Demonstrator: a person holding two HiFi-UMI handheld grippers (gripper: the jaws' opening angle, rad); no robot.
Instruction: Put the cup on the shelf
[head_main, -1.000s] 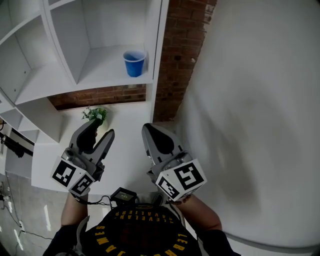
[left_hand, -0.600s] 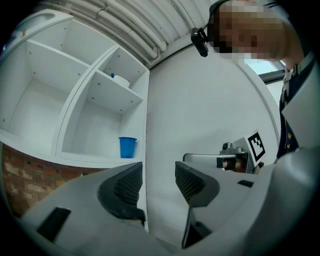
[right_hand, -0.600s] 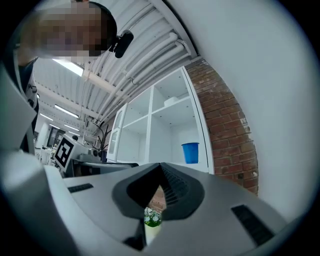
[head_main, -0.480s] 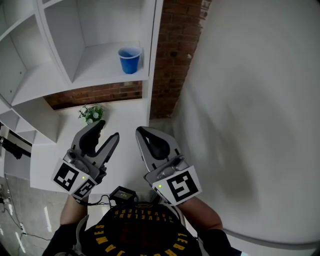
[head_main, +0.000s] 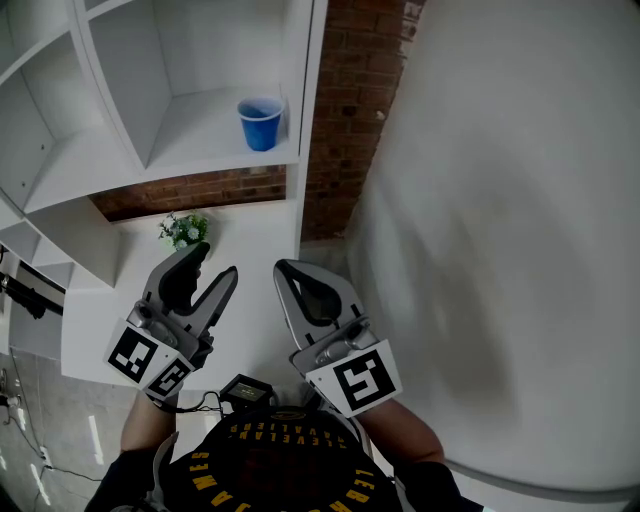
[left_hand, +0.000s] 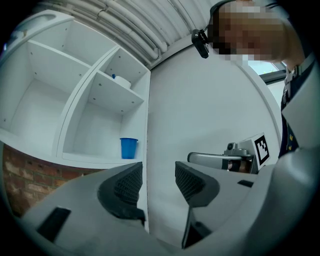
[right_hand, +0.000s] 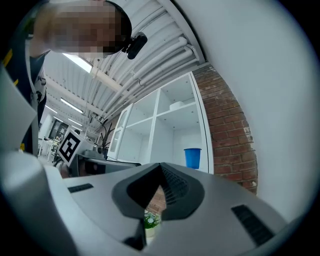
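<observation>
A blue cup (head_main: 260, 123) stands upright on a white shelf (head_main: 200, 140), close to the compartment's right-hand front edge. It also shows in the left gripper view as the cup (left_hand: 128, 148) and in the right gripper view as the cup (right_hand: 192, 157). Both grippers hang low and well short of it, near my chest. My left gripper (head_main: 217, 258) is open with nothing between its fingers (left_hand: 131, 182). My right gripper (head_main: 280, 267) has its tips together and holds nothing (right_hand: 161, 167).
A small potted plant (head_main: 185, 230) sits on the white counter (head_main: 255, 240) under the shelf, just beyond the left gripper. A brick column (head_main: 350, 100) runs beside the shelf unit. A broad white wall (head_main: 500, 200) fills the right side.
The cup has stayed on the shelf. Both grippers have drifted slightly left and the right one has drawn back a little toward my body.
</observation>
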